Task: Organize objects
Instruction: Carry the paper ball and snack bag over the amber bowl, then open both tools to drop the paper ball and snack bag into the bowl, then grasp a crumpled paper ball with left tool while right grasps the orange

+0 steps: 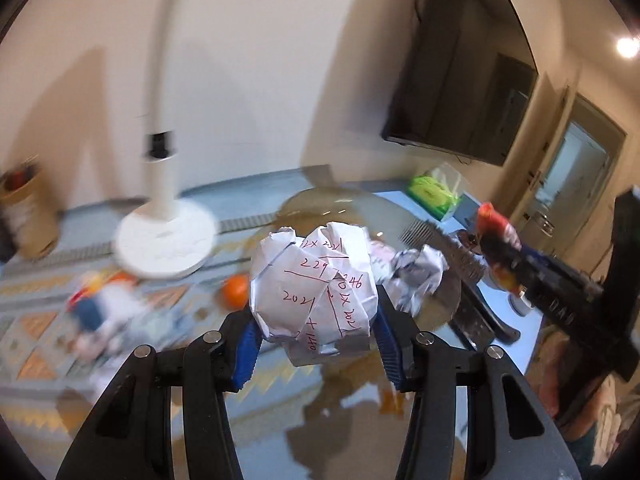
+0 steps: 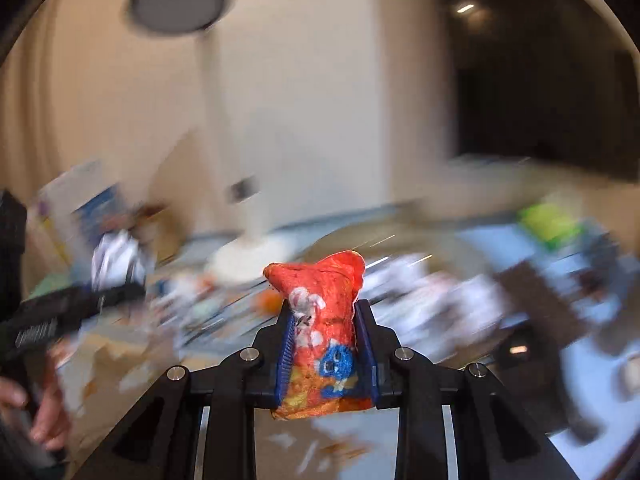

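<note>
My left gripper (image 1: 316,304) is shut on a crumpled ball of white paper (image 1: 314,286) with red handwriting, held above a glass table (image 1: 440,312). My right gripper (image 2: 325,312) is shut on a crumpled red and orange snack bag (image 2: 322,332) with a blue cartoon figure. The right gripper with its bag (image 1: 496,240) also shows at the right of the left wrist view. The left gripper with its paper ball (image 2: 118,258) shows blurred at the left of the right wrist view.
A second crumpled paper ball (image 1: 418,276) and an orange (image 1: 236,290) lie on the table. A white lamp base (image 1: 166,242) stands behind. A green tissue pack (image 1: 434,194) lies at the back right. A dark screen (image 1: 460,80) hangs on the wall. Clutter lies at left.
</note>
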### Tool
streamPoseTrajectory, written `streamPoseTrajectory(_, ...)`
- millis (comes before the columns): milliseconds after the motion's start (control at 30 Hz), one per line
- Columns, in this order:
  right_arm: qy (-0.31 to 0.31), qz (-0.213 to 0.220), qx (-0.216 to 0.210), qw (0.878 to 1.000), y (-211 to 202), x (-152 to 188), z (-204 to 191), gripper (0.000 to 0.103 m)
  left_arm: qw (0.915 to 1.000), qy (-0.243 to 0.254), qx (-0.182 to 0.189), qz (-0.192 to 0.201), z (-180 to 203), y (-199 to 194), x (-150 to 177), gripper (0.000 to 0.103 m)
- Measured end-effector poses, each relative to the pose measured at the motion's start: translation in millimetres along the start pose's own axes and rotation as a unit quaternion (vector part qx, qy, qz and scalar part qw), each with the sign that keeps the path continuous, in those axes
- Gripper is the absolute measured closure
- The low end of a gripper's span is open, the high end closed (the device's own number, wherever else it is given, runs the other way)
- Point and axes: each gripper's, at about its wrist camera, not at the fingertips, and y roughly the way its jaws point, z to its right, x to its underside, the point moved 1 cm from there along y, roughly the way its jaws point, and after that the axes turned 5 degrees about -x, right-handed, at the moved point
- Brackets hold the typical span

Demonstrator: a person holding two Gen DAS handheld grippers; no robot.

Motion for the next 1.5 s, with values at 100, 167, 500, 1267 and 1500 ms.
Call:
streamPoseTrajectory(100, 0.039, -0.005, 0.014, 0.999, 14.2, -18.2, 31.8, 0.075, 0.9998, -0.005, 0.016, -0.013, 11.9, 40.1, -17.6, 0.056)
streamPoseTrajectory(167, 0.076, -0.013, 0.001, 0.997, 32.1, -27.9, 50.8, 0.075, 0.9995, 0.013, 0.008, -0.027, 24.0, 64.1, -22.5, 0.055)
streamPoseTrajectory(500, 0.085, -0.058, 0.059, 0.993, 87.3, -30.0, 69.6, 0.045, 0.9998, -0.012, 0.014, -0.006, 4.3, 56.2, -13.9, 0.007)
streamPoseTrajectory(1267, 0.004, -0.098, -0.095, 0.991, 80.5, 90.2, -103.0, 0.012, 0.9717, -0.115, -0.202, 0.044, -173.7, -89.5, 131.0, 0.001)
streamPoseTrajectory(1500, -0.076, -0.089, -0.038, 0.992, 83.0, 107.5, -127.5, 0.007, 0.9736, -0.149, -0.169, 0.039, -191.9, -74.4, 145.2, 0.001)
